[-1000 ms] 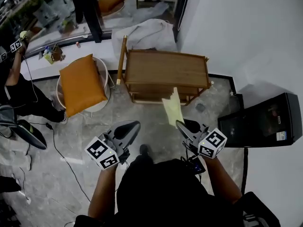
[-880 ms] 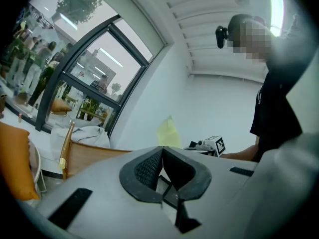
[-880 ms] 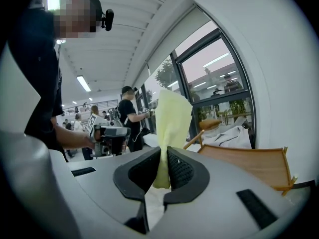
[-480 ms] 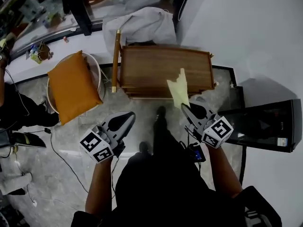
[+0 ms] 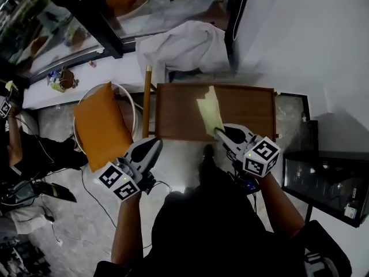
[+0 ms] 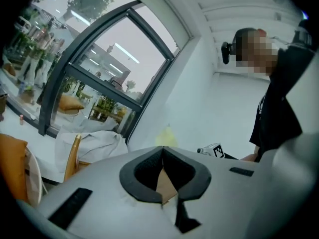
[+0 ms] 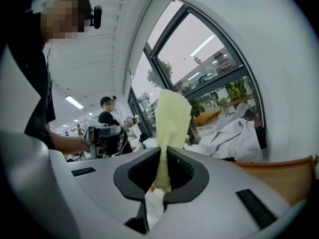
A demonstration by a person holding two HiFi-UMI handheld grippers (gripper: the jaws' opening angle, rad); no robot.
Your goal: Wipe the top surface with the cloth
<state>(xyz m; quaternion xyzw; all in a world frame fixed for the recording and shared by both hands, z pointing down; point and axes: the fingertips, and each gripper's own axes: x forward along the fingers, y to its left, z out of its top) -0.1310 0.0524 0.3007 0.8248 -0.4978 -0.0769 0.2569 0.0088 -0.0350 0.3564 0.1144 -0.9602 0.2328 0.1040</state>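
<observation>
Cloth, pale yellow, is pinched at one end by the right gripper, whose jaws are clamped on it. The rest of it reaches out ahead of the jaws over the middle of the wooden table, starting from the near edge. The pictures do not show whether it touches the top. The table's top is bare brown wood with a low raised rim. It stands on a grey stone floor, with its right end against a white wall.

The left gripper hangs off the table's near left corner, its jaws pressed together with nothing between them. Both forearms reach forward from the body.

A white sheet lies heaped beyond the far edge. An orange cushion rests in a round chair to the left.
</observation>
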